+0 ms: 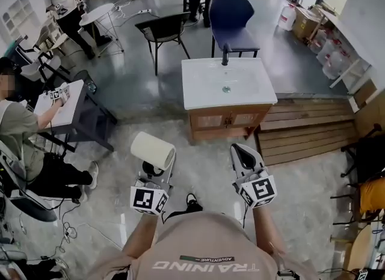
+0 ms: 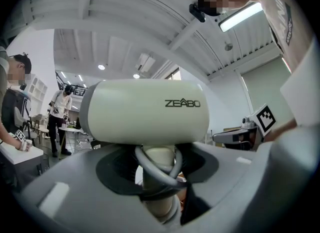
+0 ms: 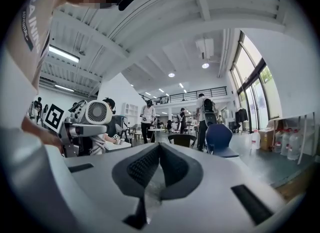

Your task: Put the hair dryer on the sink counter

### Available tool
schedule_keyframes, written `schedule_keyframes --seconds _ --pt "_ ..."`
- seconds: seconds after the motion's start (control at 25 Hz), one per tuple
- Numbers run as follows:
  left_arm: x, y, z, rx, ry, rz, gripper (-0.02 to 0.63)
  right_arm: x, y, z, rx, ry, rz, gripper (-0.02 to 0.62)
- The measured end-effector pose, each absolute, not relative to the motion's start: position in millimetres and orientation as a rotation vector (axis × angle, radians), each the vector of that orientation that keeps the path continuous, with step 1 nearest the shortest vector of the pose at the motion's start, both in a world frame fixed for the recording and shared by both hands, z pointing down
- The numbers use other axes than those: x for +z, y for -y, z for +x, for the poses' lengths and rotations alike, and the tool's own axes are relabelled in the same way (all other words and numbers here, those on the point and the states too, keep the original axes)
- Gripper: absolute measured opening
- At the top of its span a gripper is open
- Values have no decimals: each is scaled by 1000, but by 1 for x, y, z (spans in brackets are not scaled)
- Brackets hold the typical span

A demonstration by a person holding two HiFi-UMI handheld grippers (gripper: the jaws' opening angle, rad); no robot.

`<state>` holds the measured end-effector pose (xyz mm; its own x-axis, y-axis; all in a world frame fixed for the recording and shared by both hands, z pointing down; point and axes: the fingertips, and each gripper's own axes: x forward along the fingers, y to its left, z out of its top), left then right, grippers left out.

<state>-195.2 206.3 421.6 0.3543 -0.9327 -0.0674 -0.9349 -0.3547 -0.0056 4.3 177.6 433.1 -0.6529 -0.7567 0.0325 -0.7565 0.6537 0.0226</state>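
An open lab hall: a freestanding sink cabinet (image 1: 204, 86) on bare concrete floor (image 1: 138, 86), a desk (image 1: 71, 106) at left, chairs (image 1: 163, 29) above.

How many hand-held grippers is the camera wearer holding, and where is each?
2. The left hand-held gripper is at the head view's lower left, closed on the hair dryer; the right hand-held gripper is lower centre-right, shut and empty. Neither is hidden.
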Motion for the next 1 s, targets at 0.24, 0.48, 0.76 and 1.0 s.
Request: schedule_keyframes --seconds 0.24,0.48,0.76,1.0 --pt "427 -163 -218 85 -1691 -2608 218 434 -144 -18 -28 2779 1359 6" --pt "444 -134 -229 68 -1652 -2675 218 445 -121 -23 8 2732 1416 6" --pt "455 -105 -230 63 -1654 -2695 218 453 -92 -22 13 2711 1413 6" --pt "464 -74 -219 18 -1704 -2701 218 464 -55 -13 45 2729 1362 6"
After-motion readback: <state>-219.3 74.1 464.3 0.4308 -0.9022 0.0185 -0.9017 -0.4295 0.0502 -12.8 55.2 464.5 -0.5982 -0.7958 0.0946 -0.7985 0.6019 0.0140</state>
